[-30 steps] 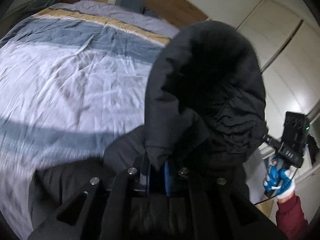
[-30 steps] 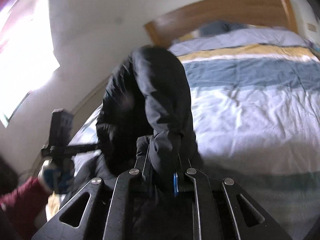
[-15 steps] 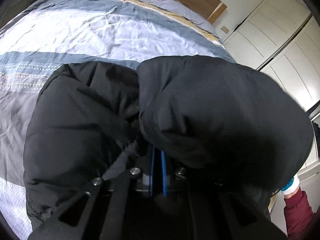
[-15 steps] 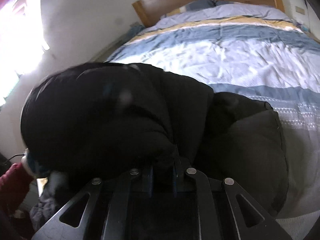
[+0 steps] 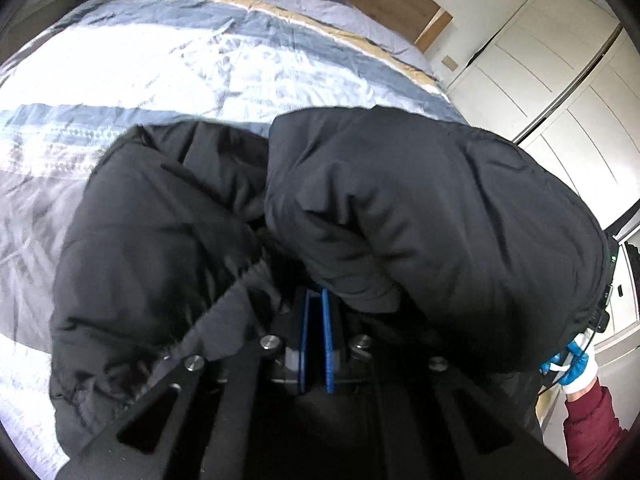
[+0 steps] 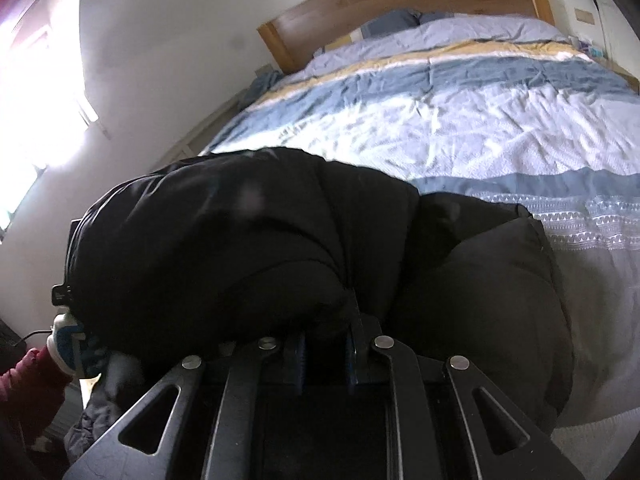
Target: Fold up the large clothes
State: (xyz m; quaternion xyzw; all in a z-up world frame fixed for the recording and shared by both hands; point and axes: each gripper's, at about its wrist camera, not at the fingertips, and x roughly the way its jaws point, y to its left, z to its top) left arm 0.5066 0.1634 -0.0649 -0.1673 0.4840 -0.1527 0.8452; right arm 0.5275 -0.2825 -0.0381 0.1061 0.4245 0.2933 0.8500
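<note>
Bulging black jacket [image 5: 420, 216] hides both tongs' tips.

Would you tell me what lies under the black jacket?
The striped bedspread shows around the black jacket and runs beneath it; whatever else lies beneath is covered.

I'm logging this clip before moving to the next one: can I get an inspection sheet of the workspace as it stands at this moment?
Surface: bed with striped duvet, wrinkled, blue, white and yellow bands.
Job's things: black puffer jacket, bunched, partly doubled over, lying near the foot of the bed.
Clutter: pillows at the headboard; crumpled cloth low beside the bed.
Grippers: left gripper shut on jacket fabric; right gripper shut on a jacket fold.
Cables: a dark cable near the person's gloved hand.
Surroundings: wooden headboard, white wardrobe doors, bright window.
</note>
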